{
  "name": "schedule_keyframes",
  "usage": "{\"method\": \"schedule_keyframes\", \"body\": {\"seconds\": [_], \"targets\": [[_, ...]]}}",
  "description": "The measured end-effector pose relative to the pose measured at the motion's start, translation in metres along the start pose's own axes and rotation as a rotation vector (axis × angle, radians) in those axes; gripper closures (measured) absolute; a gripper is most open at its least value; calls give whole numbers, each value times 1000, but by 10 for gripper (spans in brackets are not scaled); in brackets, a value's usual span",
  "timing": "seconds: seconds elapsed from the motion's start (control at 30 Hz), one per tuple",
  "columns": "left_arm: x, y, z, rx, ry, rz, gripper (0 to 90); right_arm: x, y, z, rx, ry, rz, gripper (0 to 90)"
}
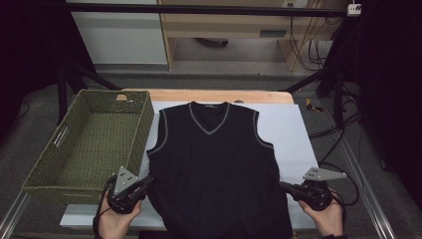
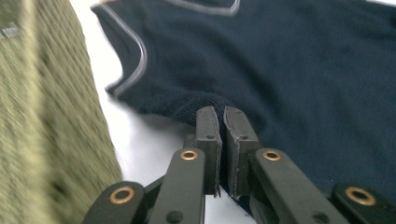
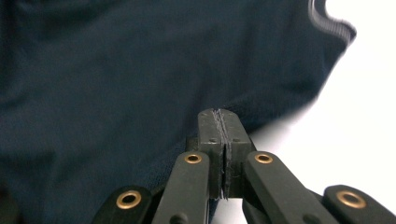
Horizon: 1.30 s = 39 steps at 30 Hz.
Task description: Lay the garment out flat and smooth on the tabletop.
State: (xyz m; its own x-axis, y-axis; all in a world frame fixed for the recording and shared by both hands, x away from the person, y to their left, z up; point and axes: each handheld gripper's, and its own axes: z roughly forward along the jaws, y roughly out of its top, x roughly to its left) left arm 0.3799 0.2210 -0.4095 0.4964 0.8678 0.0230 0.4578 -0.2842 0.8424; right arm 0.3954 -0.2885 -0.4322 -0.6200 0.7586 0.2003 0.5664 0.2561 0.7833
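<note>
High view, one dark vest (image 1: 216, 164), one green basket (image 1: 94, 144), left gripper (image 1: 148, 180) and right gripper (image 1: 282, 186) each clamped on its side edges.

A dark sleeveless knitted vest with pale trim (image 1: 216, 164) lies flat on a white sheet (image 1: 288, 129) covering the table, neckline at the far side. A green woven rectangular basket (image 1: 89, 144) sits just left of it. The left gripper (image 1: 147, 180) and right gripper (image 1: 283, 185) flank the vest's lower sides.
</note>
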Motion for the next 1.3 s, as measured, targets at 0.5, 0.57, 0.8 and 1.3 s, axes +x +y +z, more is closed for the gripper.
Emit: {"method": "schedule_keyframes", "body": {"seconds": [0.5,0.57,0.8,1.3], "targets": [[-7,-10,18,74,-75,11,849,-18,1,25,76,-228,-45,700],[-17,-10,16,71,-58,66,848,-2,7,27,12,-176,-86,572],[-16,-16,20,74,-72,45,847,62,16,76,-2,143,-92,398],[-13,-19,24,58,-100,11,847,139,24,156,121,242,-275,292]]}}
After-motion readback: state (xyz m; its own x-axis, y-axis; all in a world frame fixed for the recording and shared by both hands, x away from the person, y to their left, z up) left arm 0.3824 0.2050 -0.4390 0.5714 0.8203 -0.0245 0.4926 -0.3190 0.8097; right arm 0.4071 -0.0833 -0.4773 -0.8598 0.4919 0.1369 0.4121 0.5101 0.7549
